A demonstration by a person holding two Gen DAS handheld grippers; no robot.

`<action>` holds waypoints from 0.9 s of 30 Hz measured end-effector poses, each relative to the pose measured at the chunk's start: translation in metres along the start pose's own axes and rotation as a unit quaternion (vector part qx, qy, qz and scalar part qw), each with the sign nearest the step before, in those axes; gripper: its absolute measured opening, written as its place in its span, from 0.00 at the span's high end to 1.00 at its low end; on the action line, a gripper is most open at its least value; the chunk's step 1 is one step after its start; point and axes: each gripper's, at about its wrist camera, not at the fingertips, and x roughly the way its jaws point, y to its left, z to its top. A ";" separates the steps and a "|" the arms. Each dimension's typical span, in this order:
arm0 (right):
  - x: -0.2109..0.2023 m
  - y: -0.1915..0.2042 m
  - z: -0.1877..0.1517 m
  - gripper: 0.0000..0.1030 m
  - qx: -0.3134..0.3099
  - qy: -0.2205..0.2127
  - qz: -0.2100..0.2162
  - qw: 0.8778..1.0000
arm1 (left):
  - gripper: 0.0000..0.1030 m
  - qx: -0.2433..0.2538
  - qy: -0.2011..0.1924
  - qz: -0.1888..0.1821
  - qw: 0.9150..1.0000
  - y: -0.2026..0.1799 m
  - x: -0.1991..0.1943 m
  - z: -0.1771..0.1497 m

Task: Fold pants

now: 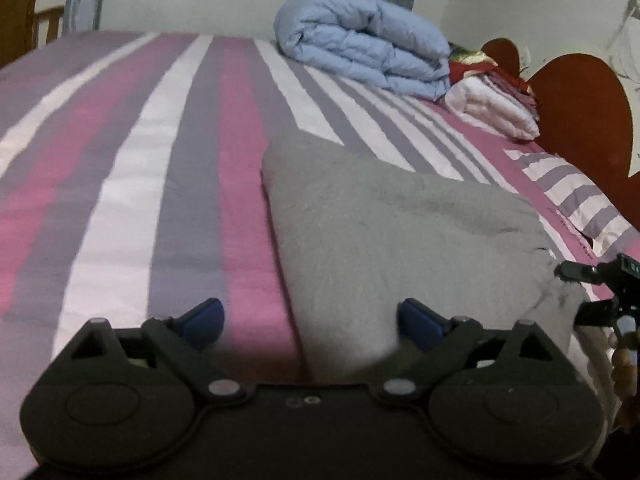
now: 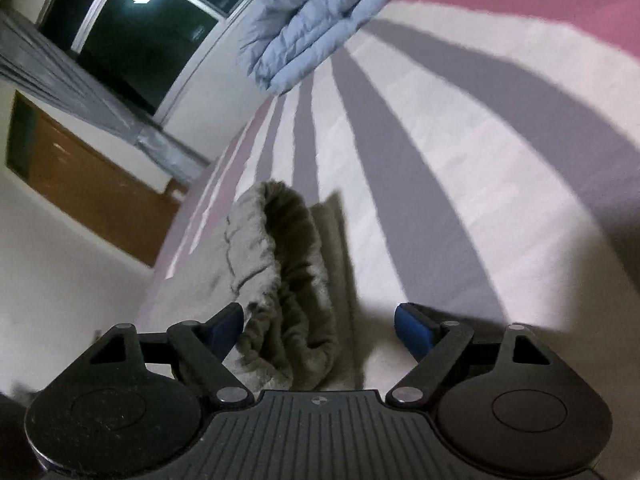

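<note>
Grey pants (image 1: 384,240) are laid on the striped bedspread (image 1: 132,184), folded into a wedge. In the left wrist view the long axis is run roughly along the stripes, away from the camera, with the narrow end pointed at the far side of the bed and the wide end spread toward the right gripper (image 1: 600,292).

Left gripper (image 1: 310,320): jaws are spread wide, near edge of the pants seen between them, nothing clamped.

Right gripper (image 2: 320,328): jaws are spread wide too; the gathered elastic waistband (image 2: 288,280) is seen open-mouthed between the fingers, not pinched.

A folded blue quilt (image 1: 360,44) is set well beyond the pants.
</note>
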 end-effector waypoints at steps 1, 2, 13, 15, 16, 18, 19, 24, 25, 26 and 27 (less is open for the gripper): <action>0.003 -0.002 0.002 0.20 0.005 0.005 0.007 1.000 | 0.14 -0.001 0.002 -0.004 1.000 0.000 0.004 0.002; 0.004 -0.003 0.010 0.20 0.007 0.006 0.011 1.000 | 0.14 0.000 0.004 -0.004 1.000 -0.001 0.007 0.004; 0.001 -0.004 0.008 0.17 -0.007 0.024 0.023 0.999 | 0.12 0.009 0.003 -0.003 1.000 -0.005 0.014 0.005; 0.005 -0.003 0.010 0.16 -0.008 0.031 0.024 0.999 | 0.11 0.008 0.004 -0.007 1.000 -0.004 0.015 0.004; 0.007 -0.002 0.011 0.15 -0.012 0.035 0.018 0.999 | 0.11 0.009 0.004 -0.009 1.000 -0.003 0.015 0.005; 0.013 0.002 0.013 0.13 -0.025 0.044 0.009 0.999 | 0.10 0.012 0.006 -0.010 1.000 -0.002 0.017 0.005; 0.015 0.004 0.011 0.08 -0.028 0.047 0.008 0.998 | 0.10 0.011 0.008 -0.012 1.000 -0.001 0.019 0.005; 0.030 0.011 0.017 0.00 -0.027 0.065 0.025 0.997 | 0.10 -0.022 0.034 -0.063 0.997 0.014 0.032 0.010; 0.033 0.011 0.018 0.00 -0.025 0.072 0.031 0.997 | 0.10 -0.026 0.038 -0.075 0.996 0.018 0.035 0.011; 0.036 0.012 0.019 0.00 -0.027 0.077 0.033 0.996 | 0.10 -0.030 0.043 -0.086 0.995 0.022 0.037 0.013; 0.039 0.014 0.020 0.00 -0.032 0.080 0.035 0.996 | 0.11 -0.032 0.047 -0.094 0.994 0.025 0.040 0.014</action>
